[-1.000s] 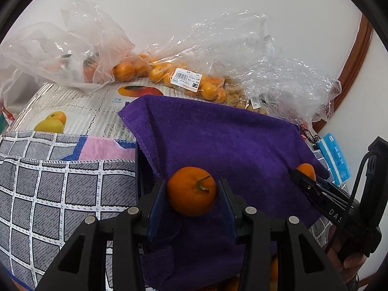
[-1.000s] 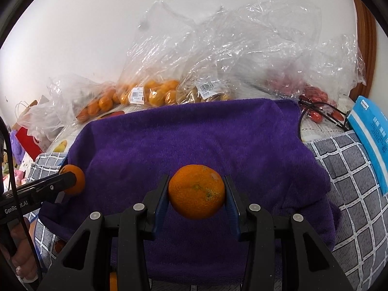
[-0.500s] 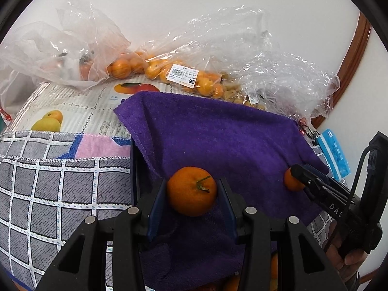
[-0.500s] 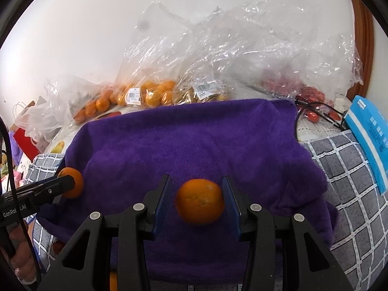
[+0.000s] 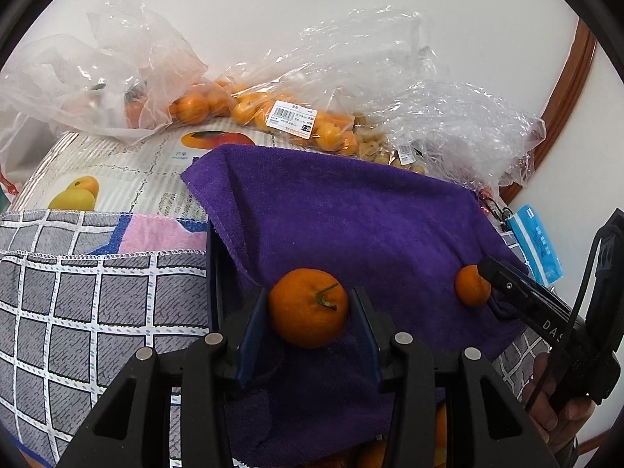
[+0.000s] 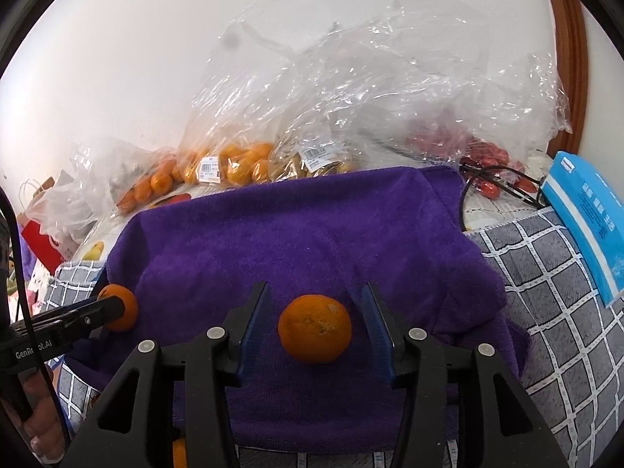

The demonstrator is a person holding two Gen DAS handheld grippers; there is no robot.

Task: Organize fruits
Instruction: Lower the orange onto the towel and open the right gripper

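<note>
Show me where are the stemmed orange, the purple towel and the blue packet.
stemmed orange [image 5: 308, 308]: left wrist view, middle of its peel, beside the stem.
purple towel [image 5: 351, 218]: left wrist view, bare middle of the cloth.
blue packet [image 6: 589, 218]: right wrist view, middle of its printed face.

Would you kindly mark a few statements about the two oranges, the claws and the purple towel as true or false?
1. The left claw grips an orange with a stem. True.
2. The right claw clamps its orange. False: gaps show on both sides; its jaws have just been opening and the orange lies free on the purple towel.
3. The towel is green. False: it is purple.
4. Clear bags of orange fruit lie behind the towel by the wall. True.
5. A blue packet lies to the towel's right, in the right wrist view. True.
</note>
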